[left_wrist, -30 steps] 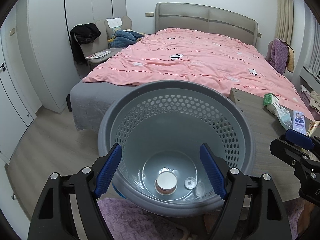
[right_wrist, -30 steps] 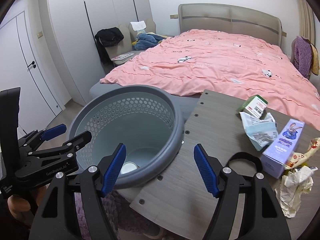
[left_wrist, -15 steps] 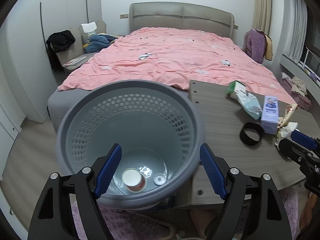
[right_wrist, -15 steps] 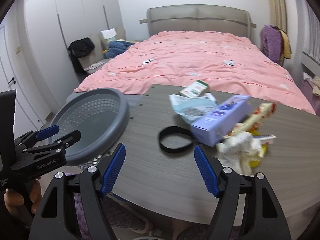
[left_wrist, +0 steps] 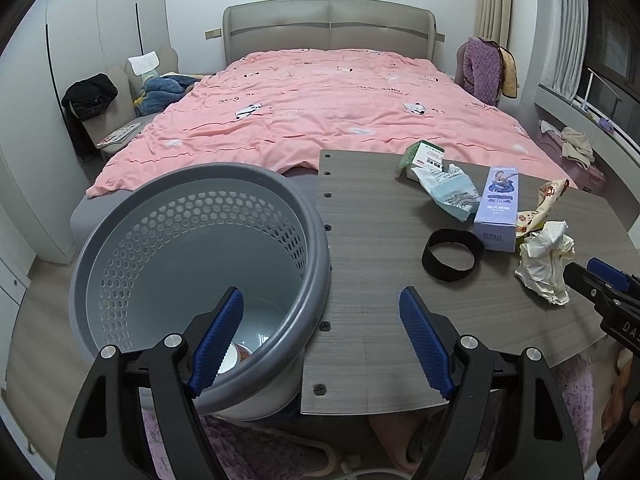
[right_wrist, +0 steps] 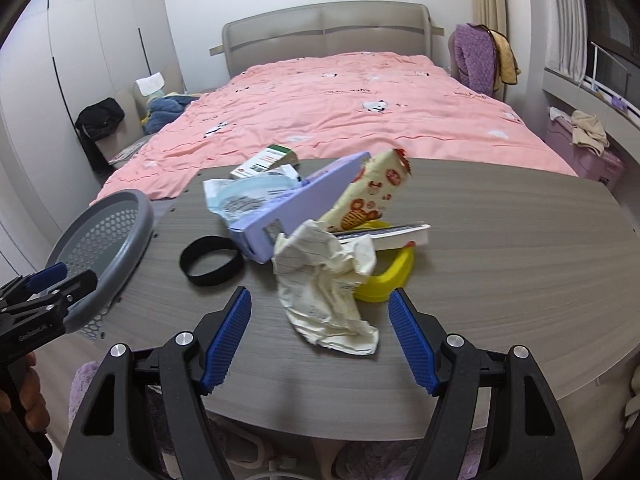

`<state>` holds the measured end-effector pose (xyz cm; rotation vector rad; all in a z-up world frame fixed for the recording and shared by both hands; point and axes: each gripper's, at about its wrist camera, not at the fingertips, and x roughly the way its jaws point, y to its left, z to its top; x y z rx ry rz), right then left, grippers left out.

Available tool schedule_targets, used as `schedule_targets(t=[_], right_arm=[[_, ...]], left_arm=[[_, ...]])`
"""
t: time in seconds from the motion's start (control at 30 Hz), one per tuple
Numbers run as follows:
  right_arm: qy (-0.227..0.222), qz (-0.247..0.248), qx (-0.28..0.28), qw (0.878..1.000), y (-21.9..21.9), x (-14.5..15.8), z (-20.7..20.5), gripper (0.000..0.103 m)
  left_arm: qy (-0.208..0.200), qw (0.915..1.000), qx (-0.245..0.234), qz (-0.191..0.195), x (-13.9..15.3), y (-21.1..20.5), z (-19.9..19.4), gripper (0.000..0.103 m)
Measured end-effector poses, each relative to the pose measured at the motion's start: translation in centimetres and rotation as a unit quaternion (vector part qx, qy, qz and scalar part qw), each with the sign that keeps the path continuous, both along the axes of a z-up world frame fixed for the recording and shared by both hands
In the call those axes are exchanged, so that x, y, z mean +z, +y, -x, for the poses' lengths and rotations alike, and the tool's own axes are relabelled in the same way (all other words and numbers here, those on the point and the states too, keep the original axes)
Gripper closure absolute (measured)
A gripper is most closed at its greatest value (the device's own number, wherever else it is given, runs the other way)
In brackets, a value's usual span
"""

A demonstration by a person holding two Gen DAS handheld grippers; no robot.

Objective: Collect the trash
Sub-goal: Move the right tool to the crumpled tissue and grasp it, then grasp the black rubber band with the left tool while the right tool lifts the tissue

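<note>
- Facing the crumpled paper (right_wrist: 324,292), the right gripper (right_wrist: 320,336) has its jaws spread and empty, one blue pad on either side of the wad's near end without touching it.
- Closing well, I judge, means advancing until the pads straddle the paper's thick middle, since the thin lower flap could slip out.
- Behind the paper, touching or nearly so, lie a yellow piece (right_wrist: 384,280), a snack wrapper (right_wrist: 372,192) and a purple box (right_wrist: 304,204); keep the pads off them.
- Left of the paper lies a black band (right_wrist: 211,260), apart.
- The left gripper (left_wrist: 320,344) is also spread and empty, over the rim of the grey basket (left_wrist: 132,216), far left of the paper.
</note>
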<state>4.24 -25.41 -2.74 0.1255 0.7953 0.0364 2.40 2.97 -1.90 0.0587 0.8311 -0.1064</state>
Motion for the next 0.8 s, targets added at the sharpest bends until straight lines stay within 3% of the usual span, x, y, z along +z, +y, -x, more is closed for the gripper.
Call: schedule_targets(t=[0.47,0.57,0.63,0.8], right_arm=[[0.026,0.001,0.006,1.0,0.2,-2.5,-2.3,0.035],[0.03,0.004,0.005,1.0,0.4,-2.8,-2.7,0.04],[0.033,0.003,0.006,0.999,0.5,-2.9,-2.8,0.051],[0.029,-0.011,0.011,0.999,0.2,-2.7,-2.5,0.057]], left_arm=[[0.016,0.9997,-0.012,-0.013,-1.1,-1.9,-1.5,0.026],[0.017,0.9996,-0.015,-0.014,-1.2,-2.2,-1.6,0.026],[0.018,0.9996,-0.017,-0.014,-1.2,-2.3,-1.6,0.026],[0.017,0.9995,-0.025,-0.009,-1.0,-2.9,-1.6,0.026]])
